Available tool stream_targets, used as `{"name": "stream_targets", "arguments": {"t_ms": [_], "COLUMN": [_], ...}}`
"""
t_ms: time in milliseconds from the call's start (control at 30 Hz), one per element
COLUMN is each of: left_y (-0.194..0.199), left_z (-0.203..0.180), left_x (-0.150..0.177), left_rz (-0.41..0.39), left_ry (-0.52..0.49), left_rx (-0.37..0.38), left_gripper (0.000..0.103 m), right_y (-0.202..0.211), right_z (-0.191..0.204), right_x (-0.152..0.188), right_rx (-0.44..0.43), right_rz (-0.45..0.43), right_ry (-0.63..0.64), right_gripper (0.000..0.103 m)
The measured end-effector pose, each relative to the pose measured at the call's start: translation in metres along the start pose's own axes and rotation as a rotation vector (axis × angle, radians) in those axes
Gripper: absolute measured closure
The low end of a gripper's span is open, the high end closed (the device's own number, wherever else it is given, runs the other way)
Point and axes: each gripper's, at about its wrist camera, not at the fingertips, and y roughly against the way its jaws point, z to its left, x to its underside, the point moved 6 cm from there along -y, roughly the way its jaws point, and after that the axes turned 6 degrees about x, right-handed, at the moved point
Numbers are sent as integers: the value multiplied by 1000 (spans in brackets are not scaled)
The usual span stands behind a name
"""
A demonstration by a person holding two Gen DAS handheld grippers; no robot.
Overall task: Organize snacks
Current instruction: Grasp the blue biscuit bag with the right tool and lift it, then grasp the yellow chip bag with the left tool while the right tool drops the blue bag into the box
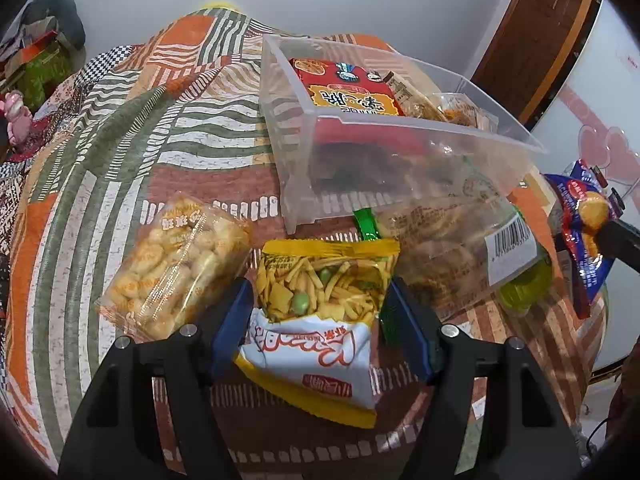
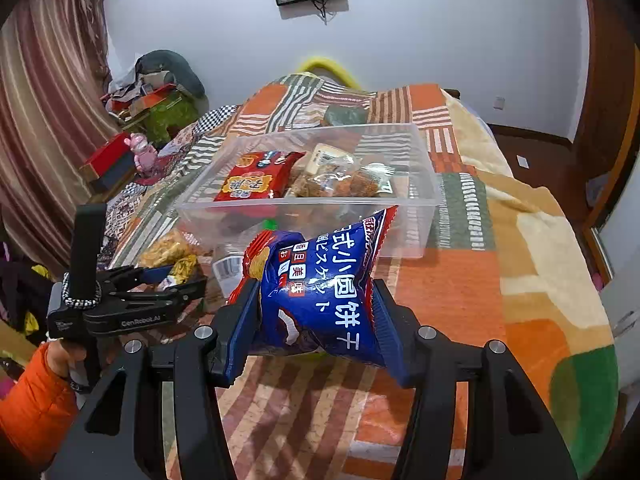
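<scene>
While the right gripper (image 2: 316,316) has its fingers clamped on the blue biscuit packet (image 2: 320,280), held clear of the patchwork bedspread (image 2: 460,292) just in front of the clear plastic bin (image 2: 424,196), probably to drop it in with the red packet (image 2: 252,178), the left gripper (image 1: 320,320) straddles the yellow pea-and-stick snack bag (image 1: 320,284). Its fingers flank the bag; whether they press it I cannot tell, though it looks next for the bin.
</scene>
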Motion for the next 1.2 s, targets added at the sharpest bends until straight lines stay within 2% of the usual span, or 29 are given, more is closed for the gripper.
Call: {"name": "stream_targets", "arguments": {"t_ms": [67, 167, 433, 800, 1200], "left_y": [0, 2, 39, 89, 70], "left_z": [2, 7, -9, -41, -60], "left_x": [0, 0, -3, -54, -114], "left_rz": [2, -2, -65, -204, -252], "left_ry": [6, 15, -19, -60, -100], "left_rx": [-16, -33, -45, -21, -27], "left_gripper": [51, 54, 54, 54, 54], "right_y": [-1, 2, 7, 8, -18], "right_z": [-2, -5, -9, -20, -27], "right_x": [0, -3, -14, -51, -93], "right_rx": [3, -1, -2, 12, 35], "right_rz": [0, -7, -37, -110, -161], "right_ry": [-4, -13, -12, -3, -2], "right_gripper": [52, 52, 52, 52, 52]}}
